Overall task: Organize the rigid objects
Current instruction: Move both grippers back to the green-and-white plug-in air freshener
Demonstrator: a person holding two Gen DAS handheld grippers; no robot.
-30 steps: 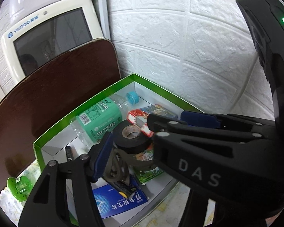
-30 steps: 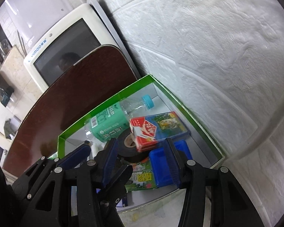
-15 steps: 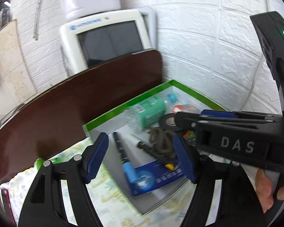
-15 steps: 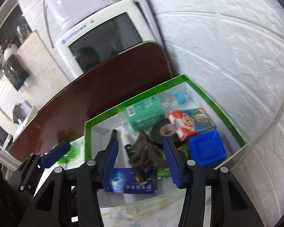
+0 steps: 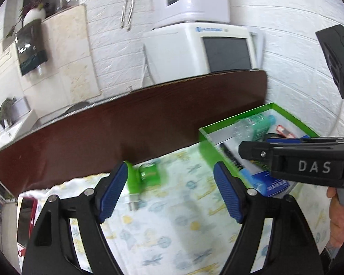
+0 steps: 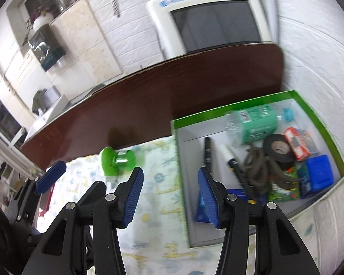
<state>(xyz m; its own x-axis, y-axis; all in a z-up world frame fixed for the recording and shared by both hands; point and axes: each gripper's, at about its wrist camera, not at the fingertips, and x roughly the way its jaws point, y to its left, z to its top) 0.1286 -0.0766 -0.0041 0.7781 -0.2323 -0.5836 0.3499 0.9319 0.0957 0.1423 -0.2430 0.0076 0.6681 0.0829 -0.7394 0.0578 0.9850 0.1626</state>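
A green-rimmed box (image 6: 309, 105) stands at the right against the wall; it also shows in the left wrist view (image 5: 286, 112). In it lie a green-labelled bottle (image 6: 254, 123), black tape roll (image 6: 278, 149), dark coiled cord (image 6: 261, 167), red pack (image 6: 298, 143), blue case (image 6: 320, 171), pens and a blue booklet. A green plastic item (image 6: 117, 161) lies on the patterned cloth left of the box, seen also in the left wrist view (image 5: 146, 175). My left gripper (image 5: 170, 190) is open and empty above the cloth. My right gripper (image 6: 169, 197) is open and empty at the box's left edge.
A dark brown board (image 6: 172, 87) leans behind the cloth and box. A white monitor-like appliance (image 6: 213, 20) stands behind it. A red-edged object (image 5: 26, 215) lies at the cloth's far left. White textured wall on the right.
The left gripper let go of the dark cord, which now lies in the box. Both grippers have pulled back and swung left, away from the box and over the cloth.
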